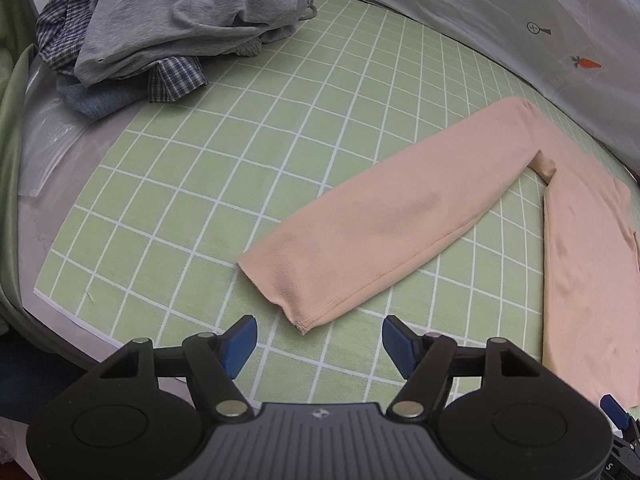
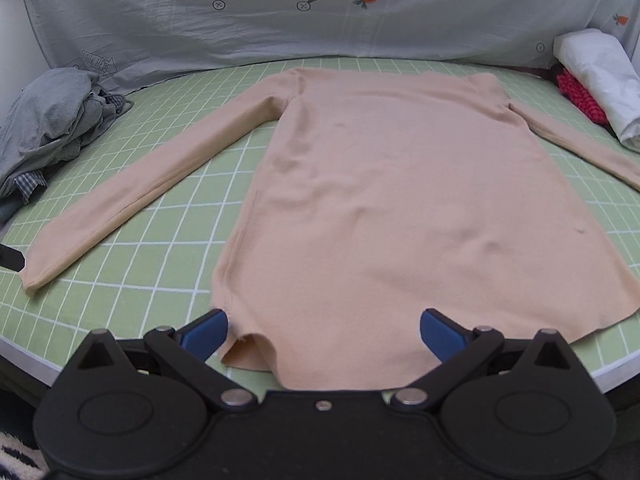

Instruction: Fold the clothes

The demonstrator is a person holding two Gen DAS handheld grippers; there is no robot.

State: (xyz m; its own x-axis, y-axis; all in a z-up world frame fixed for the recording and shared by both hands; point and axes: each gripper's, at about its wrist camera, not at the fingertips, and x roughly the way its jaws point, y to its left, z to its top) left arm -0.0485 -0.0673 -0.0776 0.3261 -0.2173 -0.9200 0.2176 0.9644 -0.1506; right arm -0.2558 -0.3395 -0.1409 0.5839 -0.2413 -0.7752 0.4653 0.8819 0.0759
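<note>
Bare mat [image 1: 192, 184] lies between sleeve [image 1: 384, 216] and clothes pile [image 1: 160, 28] — unobstructed.

Green grid mat [image 1: 248, 128], carrot-print sheet [image 2: 280, 20]

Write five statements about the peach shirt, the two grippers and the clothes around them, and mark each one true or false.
1. The peach shirt lies spread flat on the green grid mat. True.
2. The left gripper is clamped on the sleeve cuff. False: its jaws are open, the cuff lies free just ahead.
3. The right gripper is open at the shirt's hem. True.
4. The grey clothes pile lies on top of the shirt. False: it sits apart, at the mat's far left corner.
5. Both sleeves are folded across the body. False: they lie stretched outward.
</note>
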